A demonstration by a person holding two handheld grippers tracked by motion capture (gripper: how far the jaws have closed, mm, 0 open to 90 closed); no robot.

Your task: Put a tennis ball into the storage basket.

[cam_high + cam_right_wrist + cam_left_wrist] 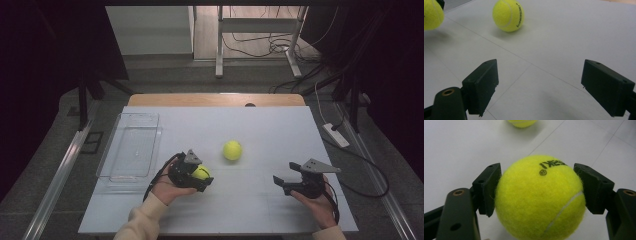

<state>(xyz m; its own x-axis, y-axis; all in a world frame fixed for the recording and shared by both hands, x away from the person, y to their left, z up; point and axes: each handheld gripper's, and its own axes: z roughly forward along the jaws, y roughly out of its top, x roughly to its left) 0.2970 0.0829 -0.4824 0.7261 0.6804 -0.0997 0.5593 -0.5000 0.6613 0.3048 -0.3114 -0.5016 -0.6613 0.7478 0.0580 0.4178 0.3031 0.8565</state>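
My left gripper (202,176) is shut on a yellow tennis ball (540,197), its black pads pressed against both sides of the ball; the same ball (200,172) sits just above the white table. A second tennis ball (232,150) rests loose on the table (260,200) a little beyond and to the right; it also lies at the top of the right gripper view as the loose ball (508,15). My right gripper (281,183) hovers at the front right, open, with nothing between its jaws; the held ball (432,15) peeks in at the left edge.
A clear plastic tray (131,146) stands at the left side of the table, nothing visible in it. The table's wooden far edge (215,99) lies behind. Cables and metal stand legs sit on the floor beyond.
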